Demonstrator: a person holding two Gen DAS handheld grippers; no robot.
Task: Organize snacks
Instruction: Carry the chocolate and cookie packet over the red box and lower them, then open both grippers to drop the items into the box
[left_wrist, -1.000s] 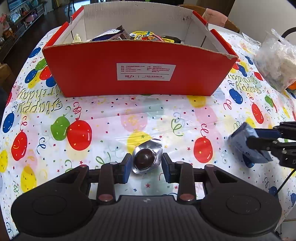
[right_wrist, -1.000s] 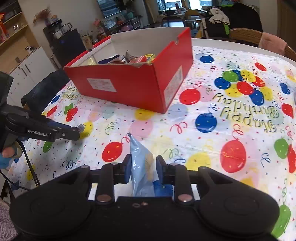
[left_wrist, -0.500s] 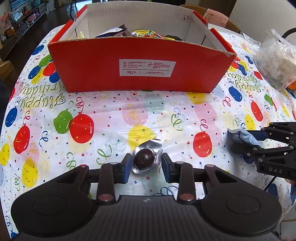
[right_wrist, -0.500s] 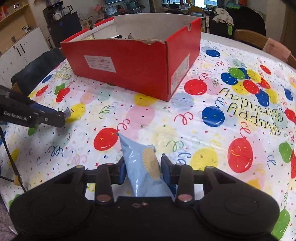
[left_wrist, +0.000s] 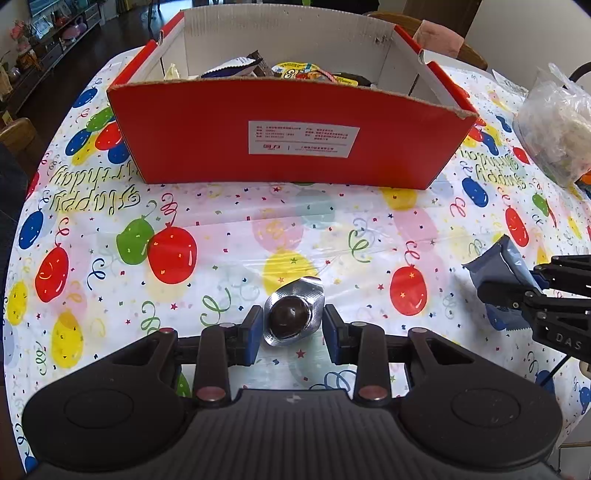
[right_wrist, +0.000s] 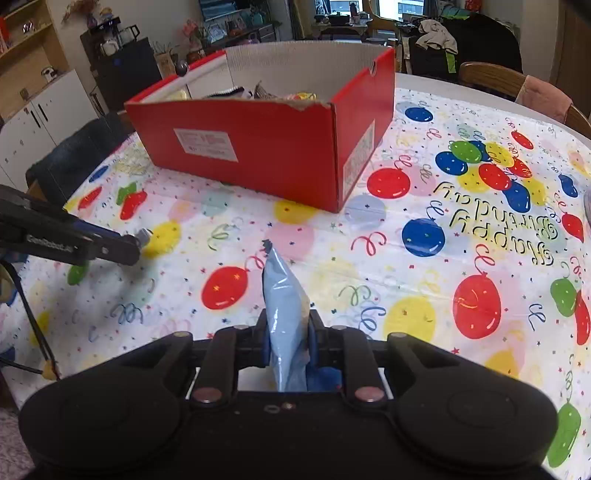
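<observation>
Right gripper (right_wrist: 288, 345) is pinching blue snack packet (right_wrist: 286, 306) for boxing; left gripper (left_wrist: 293, 328), jaws apart, is straddling foil-wrapped chocolate (left_wrist: 291, 314) near table's front edge.

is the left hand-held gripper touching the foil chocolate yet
Apart. In the left wrist view the left hand-held gripper straddles the foil chocolate, with tablecloth showing between each pad and the foil.

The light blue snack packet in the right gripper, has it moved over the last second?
Yes. The light blue snack packet has turned edge-on between the fingers, its tip pointing toward the red cardboard box.
</observation>
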